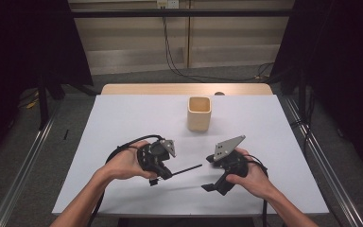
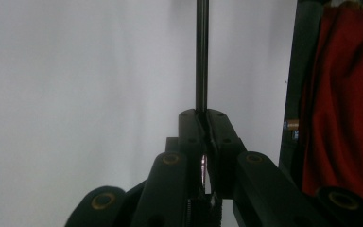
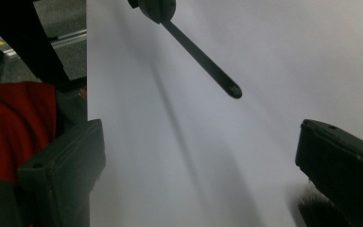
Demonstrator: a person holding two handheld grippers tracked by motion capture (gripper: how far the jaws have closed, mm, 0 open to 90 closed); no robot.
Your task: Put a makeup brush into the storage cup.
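Observation:
A thin black rod (image 1: 187, 169) sticks out to the right from my left gripper (image 1: 166, 174), which is shut on its near end above the white table (image 1: 123, 123). In the left gripper view the rod (image 2: 201, 56) runs straight up from the closed jaws of my left gripper (image 2: 202, 114). My right gripper (image 1: 213, 188) hovers a little right of the rod's free tip, open and holding nothing. In the right gripper view the rod (image 3: 203, 59) points down-right from the left gripper (image 3: 153, 7), ahead of the wide-apart jaws of my right gripper (image 3: 201, 137).
A beige square cup (image 1: 199, 113) stands upright at the back middle of the table. Red cloth (image 2: 345, 104) lies past the table's near edge, and also appears in the right gripper view (image 3: 14, 118). Metal rails run along the floor on both sides.

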